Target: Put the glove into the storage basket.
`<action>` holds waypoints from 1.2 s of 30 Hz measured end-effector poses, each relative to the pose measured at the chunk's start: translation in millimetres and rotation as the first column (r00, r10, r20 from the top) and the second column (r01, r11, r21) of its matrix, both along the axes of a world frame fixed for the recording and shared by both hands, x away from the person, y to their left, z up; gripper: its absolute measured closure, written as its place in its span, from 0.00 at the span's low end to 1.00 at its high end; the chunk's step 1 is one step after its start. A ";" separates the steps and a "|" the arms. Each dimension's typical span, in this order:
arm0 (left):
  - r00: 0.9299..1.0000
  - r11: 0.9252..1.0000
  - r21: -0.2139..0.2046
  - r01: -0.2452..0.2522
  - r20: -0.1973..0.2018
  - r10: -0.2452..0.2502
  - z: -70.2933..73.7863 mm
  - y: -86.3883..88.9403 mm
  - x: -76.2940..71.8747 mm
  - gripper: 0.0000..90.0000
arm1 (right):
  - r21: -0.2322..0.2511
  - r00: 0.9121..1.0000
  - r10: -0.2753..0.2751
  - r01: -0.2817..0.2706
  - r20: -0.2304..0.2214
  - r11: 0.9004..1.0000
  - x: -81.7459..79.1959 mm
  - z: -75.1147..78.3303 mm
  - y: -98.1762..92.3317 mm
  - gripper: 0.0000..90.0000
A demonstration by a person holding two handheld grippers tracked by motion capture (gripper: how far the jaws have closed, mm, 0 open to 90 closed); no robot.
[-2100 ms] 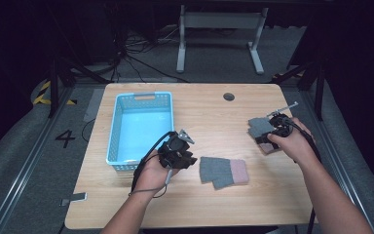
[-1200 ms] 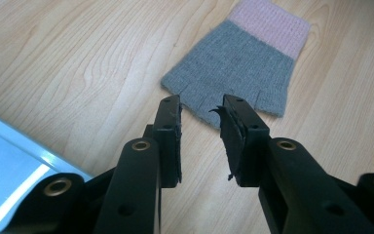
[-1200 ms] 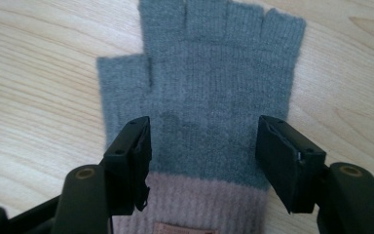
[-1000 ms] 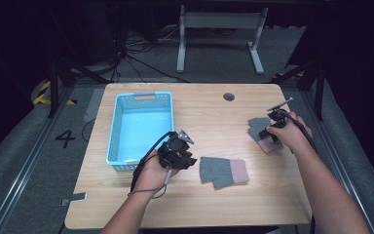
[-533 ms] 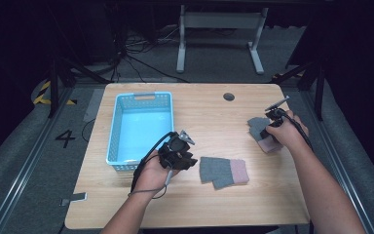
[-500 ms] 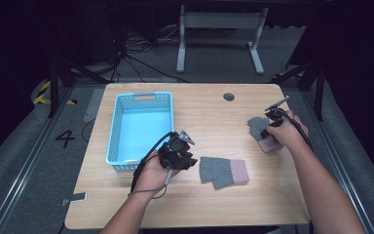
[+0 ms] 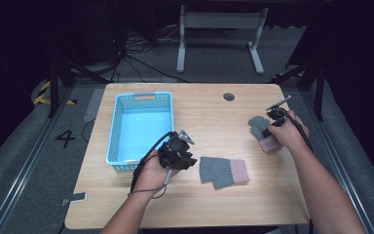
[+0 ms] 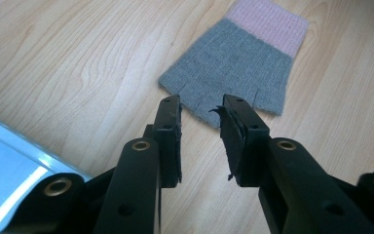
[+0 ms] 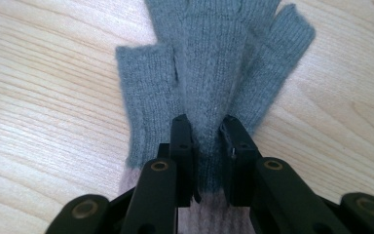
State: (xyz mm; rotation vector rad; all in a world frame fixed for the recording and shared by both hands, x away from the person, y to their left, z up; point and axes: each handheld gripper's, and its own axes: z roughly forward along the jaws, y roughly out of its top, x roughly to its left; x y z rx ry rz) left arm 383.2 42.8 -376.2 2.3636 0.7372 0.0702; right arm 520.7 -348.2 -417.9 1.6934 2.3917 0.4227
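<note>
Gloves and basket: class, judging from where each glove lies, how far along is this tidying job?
Done: nothing looks packed; the blue basket holds no glove. In hand: the right gripper has just been closing and pinches a fold of the far glove, which lies on the table. Left: the near glove lies flat ahead of the left gripper, whose jaws hold nothing. Probably both gloves must go into the basket.
</note>
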 end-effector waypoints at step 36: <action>1.000 1.000 0.000 0.012 0.008 -0.012 2.3 -3.4 -3.1 0.77 | 0.135 0.959 0.249 -0.267 0.134 0.954 -78.9 73.9 20.9 0.85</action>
